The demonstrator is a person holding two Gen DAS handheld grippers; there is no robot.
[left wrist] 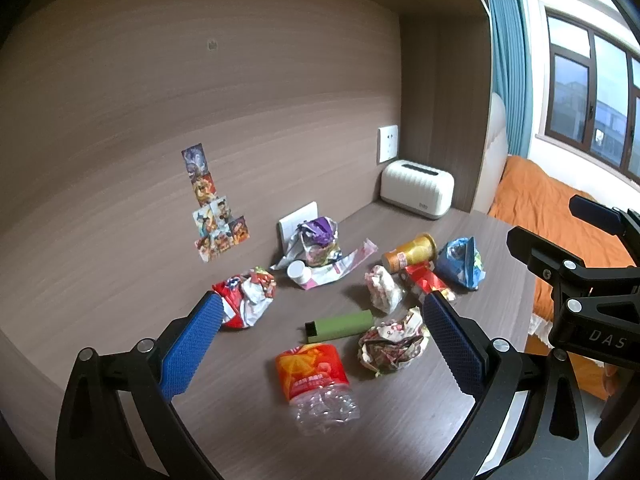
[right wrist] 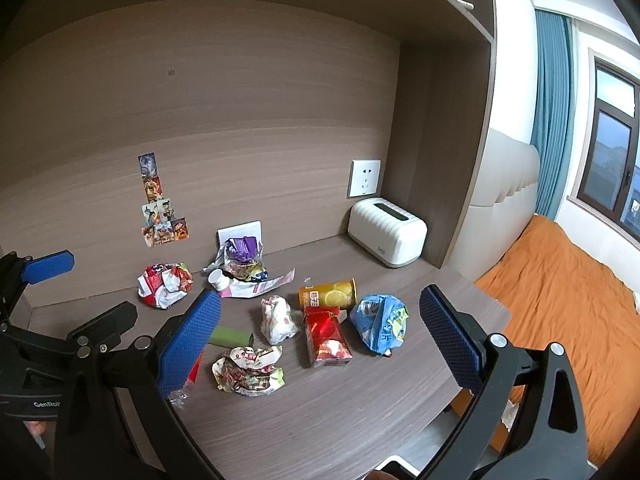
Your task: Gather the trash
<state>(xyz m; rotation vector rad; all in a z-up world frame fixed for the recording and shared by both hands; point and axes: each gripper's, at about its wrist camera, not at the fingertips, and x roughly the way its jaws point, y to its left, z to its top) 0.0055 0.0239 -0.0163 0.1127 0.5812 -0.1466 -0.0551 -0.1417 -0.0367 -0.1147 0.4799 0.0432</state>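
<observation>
Left gripper (left wrist: 320, 324) hovering above near bench, blue fingers (left wrist: 192, 344) spread wide, gripping nothing. Right gripper (right wrist: 320, 340) likewise, fingers (right wrist: 448, 336) gaping, empty. Lying between left fingers: crushed bottle (left wrist: 316, 384) with orange label, green box (left wrist: 340, 326), crumpled wrapper (left wrist: 392, 344). Sitting farther out: red packet (right wrist: 326, 336), blue bag (right wrist: 382, 322), yellow can (right wrist: 328, 294) on its side, red-white wrapper (right wrist: 164, 284) at left. Standing far right on bench (right wrist: 320, 420): white toaster (right wrist: 386, 236).

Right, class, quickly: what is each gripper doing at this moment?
Left gripper: open, holding nothing, above the crushed bottle.
Right gripper: open, holding nothing, above the red packet.
</observation>
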